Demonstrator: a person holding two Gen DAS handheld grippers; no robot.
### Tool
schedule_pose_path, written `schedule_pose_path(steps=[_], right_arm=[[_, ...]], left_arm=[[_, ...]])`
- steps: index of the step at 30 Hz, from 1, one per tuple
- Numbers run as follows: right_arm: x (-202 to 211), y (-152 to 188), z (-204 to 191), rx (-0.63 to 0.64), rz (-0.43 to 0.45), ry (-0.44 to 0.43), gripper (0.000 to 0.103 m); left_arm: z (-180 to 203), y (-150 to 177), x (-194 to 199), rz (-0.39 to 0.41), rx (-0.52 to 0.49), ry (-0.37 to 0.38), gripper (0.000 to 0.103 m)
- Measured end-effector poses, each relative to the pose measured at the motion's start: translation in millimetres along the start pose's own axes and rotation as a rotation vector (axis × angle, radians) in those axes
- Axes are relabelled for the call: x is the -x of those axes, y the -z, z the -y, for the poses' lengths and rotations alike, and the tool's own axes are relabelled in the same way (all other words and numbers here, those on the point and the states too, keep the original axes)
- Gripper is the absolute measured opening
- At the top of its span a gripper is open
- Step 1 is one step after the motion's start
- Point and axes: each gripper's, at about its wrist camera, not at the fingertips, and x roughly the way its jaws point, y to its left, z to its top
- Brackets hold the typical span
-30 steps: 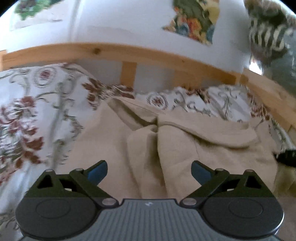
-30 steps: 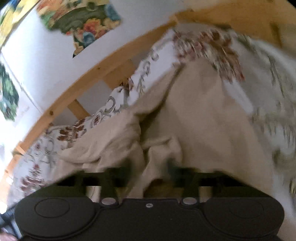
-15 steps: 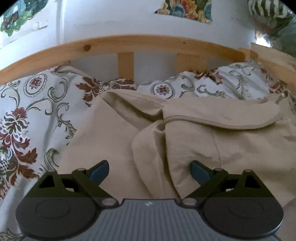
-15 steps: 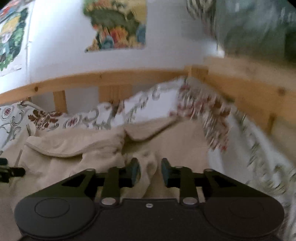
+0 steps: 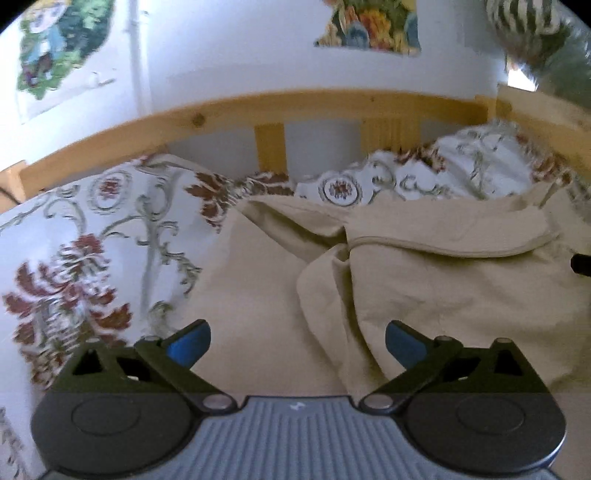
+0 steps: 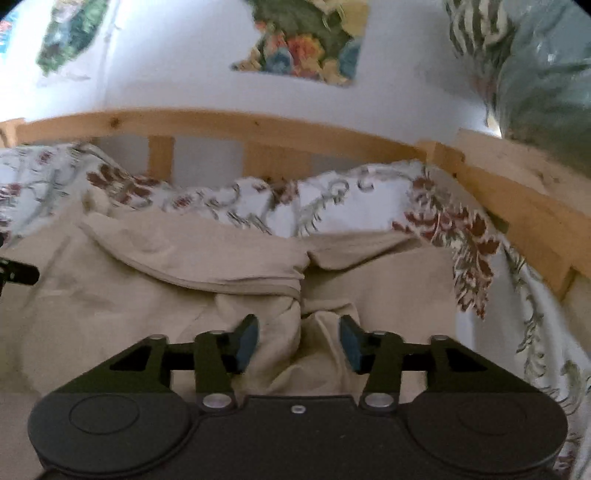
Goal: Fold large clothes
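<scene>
**A:** Where does the beige garment (image 5: 424,280) lie?

**B:** Crumpled across a bed, on a floral bedspread (image 5: 92,251) printed with red leaves and grey scrolls. A wooden bed rail (image 5: 280,107) runs behind it, against a white wall carrying colourful pictures (image 5: 369,26).

**A:** And the left gripper (image 5: 297,341)?

**B:** Jaws spread wide, blue pads well apart, nothing between them. It hangs over a flat stretch of the cloth, with a rounded fold of the garment just ahead and a seamed edge lying across the bundle further back.

**A:** The right gripper (image 6: 298,343)?

**B:** Its jaws are parted too, though less widely. A bunched ridge of the beige garment (image 6: 207,302) rises in the gap between the blue pads (image 6: 245,341); neither pad visibly presses on it, so the cloth is not pinched.

**A:** Anything else in the right wrist view?

**B:** The floral bedspread (image 6: 351,206) rumpled behind the garment, the bed rail (image 6: 258,125) turning a corner at right, and a dark tip, partly cut off, at the far left edge.
</scene>
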Motion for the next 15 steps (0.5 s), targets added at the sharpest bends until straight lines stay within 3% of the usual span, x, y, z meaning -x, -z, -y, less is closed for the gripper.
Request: schedule_pose_path(steps=[4,9,15], right_arm=[[45,0,3,0.058,0.052,-0.050,0.074],[110,12,-4,0.120,0.067,-0.115,0.102],[187,40,-17,0.176,0.067,-0.114,0.102]], left_arm=[[-10,21,43,0.004,-0.021,0.028,0.102],[-19,61,100,-0.020,-0.105,0.066,0.102],[-21,102,166,-0.073,-0.186,0.186,0.102]])
